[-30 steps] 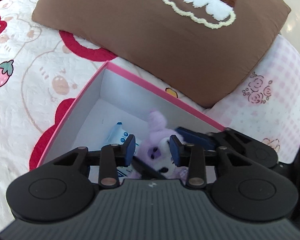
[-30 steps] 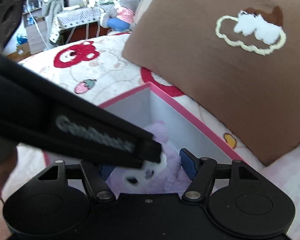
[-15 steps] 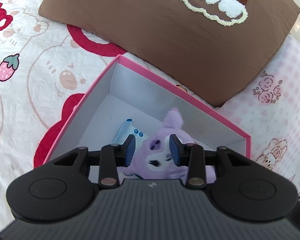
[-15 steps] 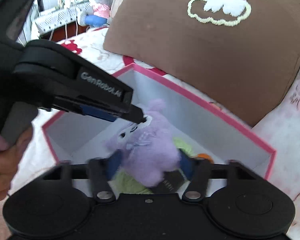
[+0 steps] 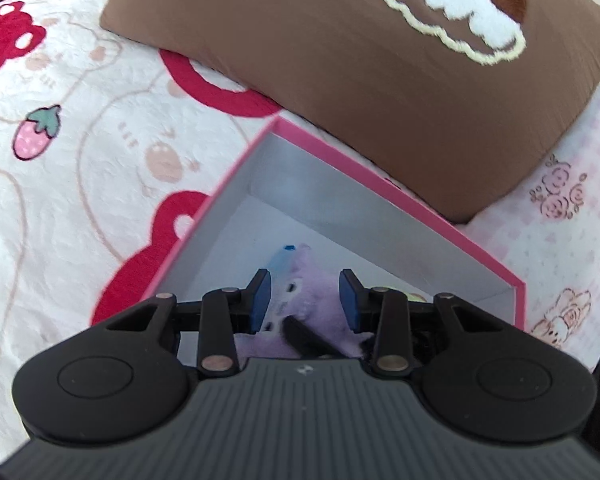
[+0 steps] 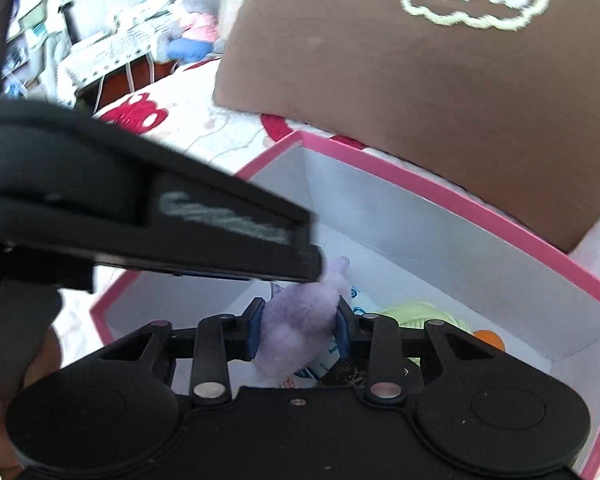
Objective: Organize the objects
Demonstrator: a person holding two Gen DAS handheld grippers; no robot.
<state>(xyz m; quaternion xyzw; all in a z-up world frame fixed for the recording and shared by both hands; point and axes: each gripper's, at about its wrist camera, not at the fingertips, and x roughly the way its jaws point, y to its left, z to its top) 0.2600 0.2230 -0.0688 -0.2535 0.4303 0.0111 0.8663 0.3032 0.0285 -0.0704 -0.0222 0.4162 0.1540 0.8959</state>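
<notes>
The purple plush toy (image 6: 300, 320) sits low inside the pink box (image 6: 480, 204), which rests on the printed bedspread (image 5: 60, 168) with its far corner tucked against the front edge of the brown pillow (image 5: 380, 80). The right gripper (image 6: 299, 330) has just been closing its jaws, and its blue pads (image 6: 254, 332) now press into the plush body on both sides, squeezing the soft pile between them. The left gripper (image 5: 305, 300) reaches in from the left side of the box; in the right wrist view its black finger crosses the frame and its tip lands on the toy's head end. In its own view the jaws stand narrow around the toy's face, and the plush appears pinched between the blue pads, though blur makes the contact hard to confirm.

Both tools on one toy suggests a handover or a joint repositioning: one steadies the floppy head while the other takes the body, so the toy does not sag or roll.

Beneath and beside the plush lie a white packet with blue print (image 6: 320, 364), a pale green soft item (image 6: 420, 314) and something orange (image 6: 488, 338) toward the box's right wall. The far left corner of the box floor is bare, a likely spot for tidier placement.
</notes>
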